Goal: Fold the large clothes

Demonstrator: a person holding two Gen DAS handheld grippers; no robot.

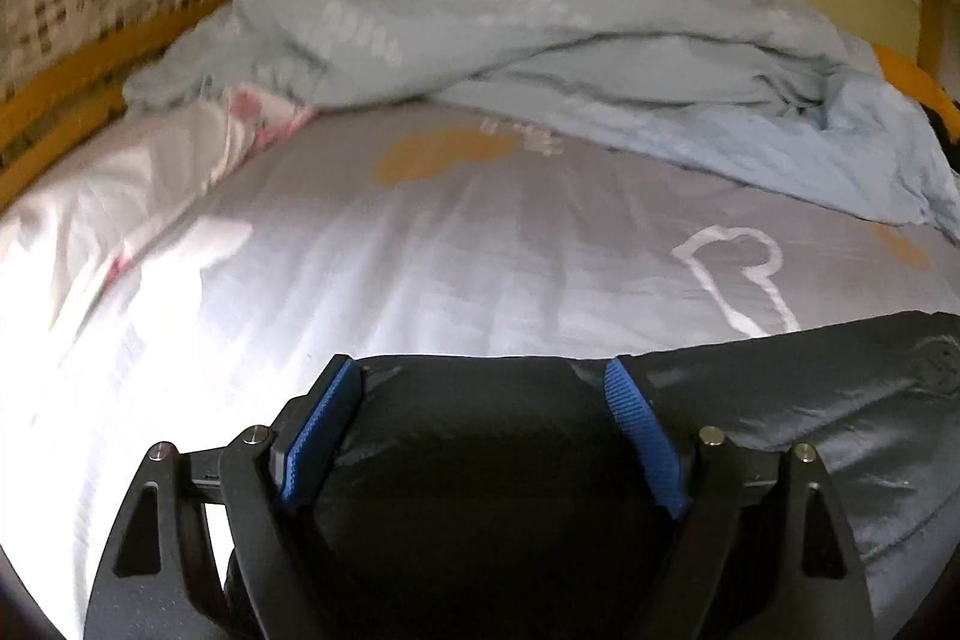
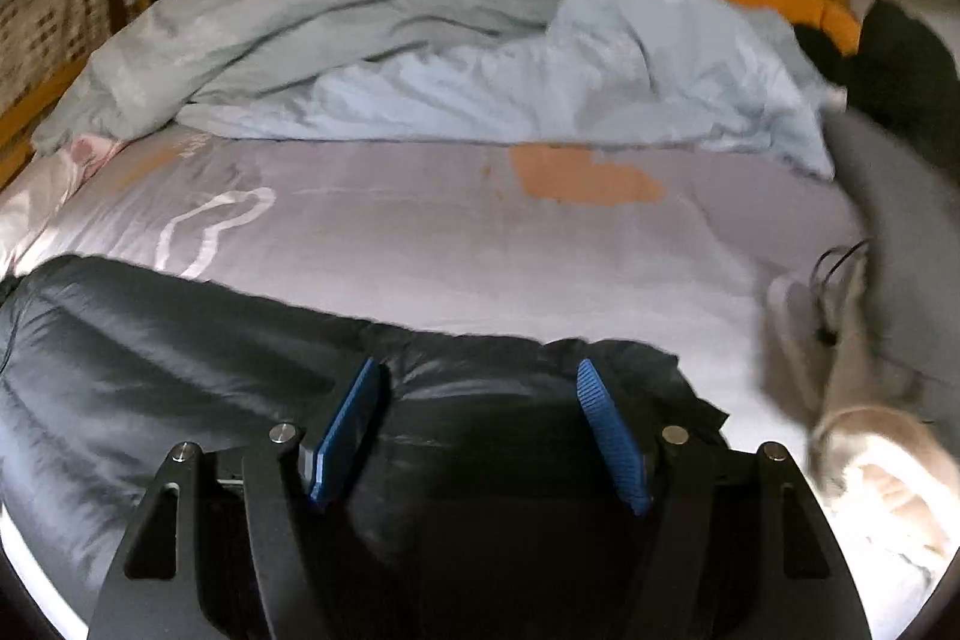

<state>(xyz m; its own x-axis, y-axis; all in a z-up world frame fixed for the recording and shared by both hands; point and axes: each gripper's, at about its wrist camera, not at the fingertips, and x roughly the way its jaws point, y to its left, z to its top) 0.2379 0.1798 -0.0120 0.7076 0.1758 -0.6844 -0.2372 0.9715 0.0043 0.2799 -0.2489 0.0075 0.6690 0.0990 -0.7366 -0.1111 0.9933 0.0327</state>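
A dark, puffy quilted jacket (image 1: 810, 400) lies across the near part of the bed, and its far edge runs along my fingertips in both views. My left gripper (image 1: 480, 367) has a thick bulge of the jacket filling the space between its blue pads (image 1: 324, 418), which press on it from both sides. My right gripper (image 2: 478, 367) grips the jacket (image 2: 150, 340) the same way near its right end, with the padding wedged between the pads (image 2: 612, 430). Both grippers point down at the bed. The jacket's lower part is hidden under the grippers.
The bed sheet (image 1: 420, 250) is pale grey with orange and white outline prints. A crumpled light-blue duvet (image 2: 420, 40) is heaped across the far half. A pale garment (image 2: 870, 430) and a thin black cable (image 2: 834, 274) lie at the right. An orange-yellow bed frame (image 1: 60, 100) borders the left.
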